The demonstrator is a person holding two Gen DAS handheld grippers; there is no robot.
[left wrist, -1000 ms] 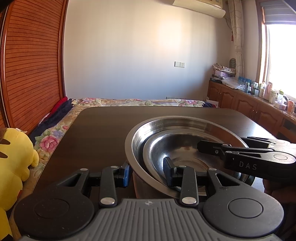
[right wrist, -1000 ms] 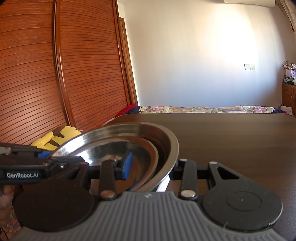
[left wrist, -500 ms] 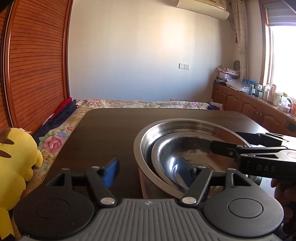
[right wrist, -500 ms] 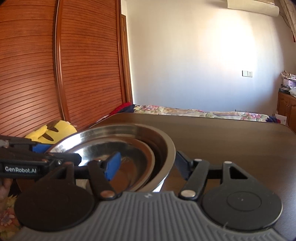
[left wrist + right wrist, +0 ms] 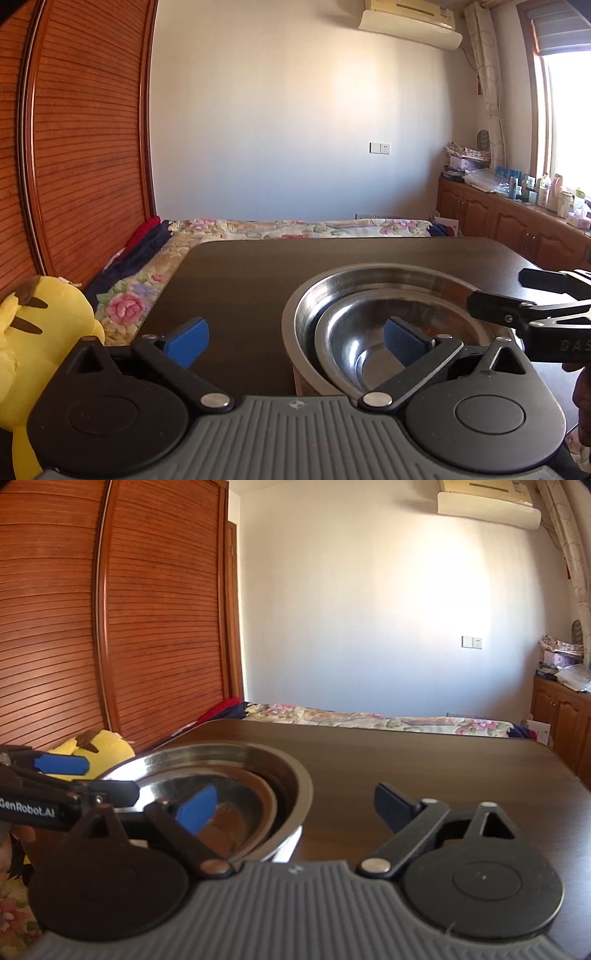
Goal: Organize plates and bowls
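Observation:
A large steel bowl (image 5: 306, 310) stands on the dark wooden table (image 5: 240, 273) with a smaller steel bowl (image 5: 343, 332) nested inside it. My left gripper (image 5: 291, 341) is open, its jaws spread to either side of the large bowl's near left rim. My right gripper (image 5: 295, 806) is open too, astride the bowl's right rim; the large bowl (image 5: 295, 779) and the smaller bowl (image 5: 258, 794) show at its left. Each gripper shows in the other's view: the right gripper (image 5: 495, 301) and the left gripper (image 5: 92, 779).
A yellow plush toy (image 5: 40, 325) lies left of the table on a flowered bed (image 5: 258, 225). A wooden slatted wardrobe (image 5: 110, 627) stands at the left. Low cabinets (image 5: 517, 225) with bottles line the right wall.
Both grippers were shut on the large bowl's rim one second ago; both have opened wide, let go of it and drawn back and up a little. The bowls stay on the table.

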